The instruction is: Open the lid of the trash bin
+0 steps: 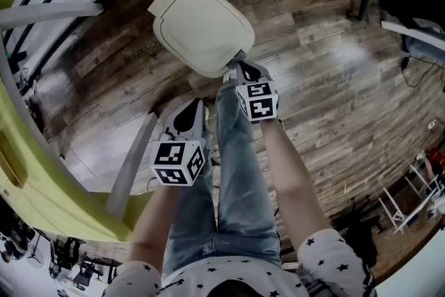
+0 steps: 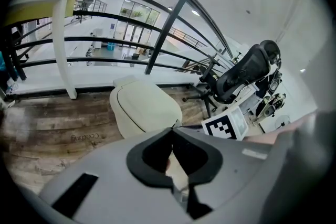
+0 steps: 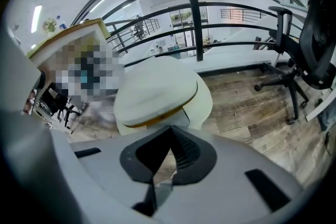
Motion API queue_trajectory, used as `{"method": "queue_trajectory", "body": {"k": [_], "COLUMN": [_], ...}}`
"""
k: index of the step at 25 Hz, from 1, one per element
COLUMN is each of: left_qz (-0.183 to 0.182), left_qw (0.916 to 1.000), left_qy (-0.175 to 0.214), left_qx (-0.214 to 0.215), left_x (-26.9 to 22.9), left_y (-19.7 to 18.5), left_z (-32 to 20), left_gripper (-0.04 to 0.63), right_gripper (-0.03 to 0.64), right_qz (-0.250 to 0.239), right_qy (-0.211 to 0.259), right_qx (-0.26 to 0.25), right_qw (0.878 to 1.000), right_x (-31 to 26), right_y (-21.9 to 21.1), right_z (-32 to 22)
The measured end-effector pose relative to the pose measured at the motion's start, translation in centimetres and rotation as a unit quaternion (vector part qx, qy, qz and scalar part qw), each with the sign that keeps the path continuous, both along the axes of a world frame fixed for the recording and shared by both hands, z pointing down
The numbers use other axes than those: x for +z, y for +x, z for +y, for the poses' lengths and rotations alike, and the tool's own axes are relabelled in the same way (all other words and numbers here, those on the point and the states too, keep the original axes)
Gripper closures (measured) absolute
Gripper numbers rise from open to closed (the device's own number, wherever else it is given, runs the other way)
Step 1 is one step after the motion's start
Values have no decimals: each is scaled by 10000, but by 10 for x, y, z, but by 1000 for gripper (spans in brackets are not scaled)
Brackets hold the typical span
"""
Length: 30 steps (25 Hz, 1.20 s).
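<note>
Lifting step: my right gripper (image 1: 237, 67), jaws together and empty, at trash bin lid (image 1: 201, 28) lip; left gripper (image 1: 197, 103) likewise. Next, I judge: lever upward.

The head view looks steeply down past the person's own legs onto the wooden floor (image 1: 334, 101). The trash bin (image 1: 201, 28) lies at the far side, and the left tongs (image 1: 190, 111) and right tongs (image 1: 236, 67) are nearer. The left gripper view sits low behind its tongs (image 2: 171, 134) and faces across the floor to the bin (image 2: 144, 107), a little way off, with the railing (image 2: 164, 39) beyond. The right gripper view rides behind its tongs (image 3: 169, 131), very near the bin (image 3: 163, 94), which fills the middle. All three views share the bin; both gripper views also share the railing (image 3: 191, 2) and an office chair (image 2: 247, 71) (image 3: 310, 44) at the right.
</note>
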<state>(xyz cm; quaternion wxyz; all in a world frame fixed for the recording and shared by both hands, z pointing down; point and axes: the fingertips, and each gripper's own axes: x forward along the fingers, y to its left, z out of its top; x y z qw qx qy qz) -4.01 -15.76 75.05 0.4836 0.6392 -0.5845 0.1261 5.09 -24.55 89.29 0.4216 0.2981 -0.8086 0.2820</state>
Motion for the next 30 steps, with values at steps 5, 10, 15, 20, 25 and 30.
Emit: {"method": "queue_trajectory", "body": {"k": [5, 10, 15, 20, 25, 30], "left_qz": [-2, -25, -69, -100, -131, -155], "left_qw": [10000, 10000, 10000, 9999, 9999, 9997], "left_qy": [4, 4, 32, 64, 105, 172], "left_qx": [22, 37, 42, 36, 31, 56], "left_x": [-2, -3, -7, -13, -21, -35], "left_y": [1, 0, -2, -6, -9, -8], "left_z": [1, 2, 4, 6, 9, 12], "left_gripper": [584, 584, 584, 584, 584, 584], "right_gripper": [623, 623, 623, 623, 623, 623], "right_qz": [-33, 16, 61, 76, -32, -158], "right_qy": [-48, -65, -46, 80, 225, 339], "right_qx": [69, 80, 65, 157, 187, 228], "right_qw": [10000, 9999, 9999, 9998, 9996, 9990], "right_x": [0, -1, -2, -8, -23, -45], "right_y": [0, -2, -2, -4, -7, -8], "right_z": [0, -1, -1, -1, 1, 4]}}
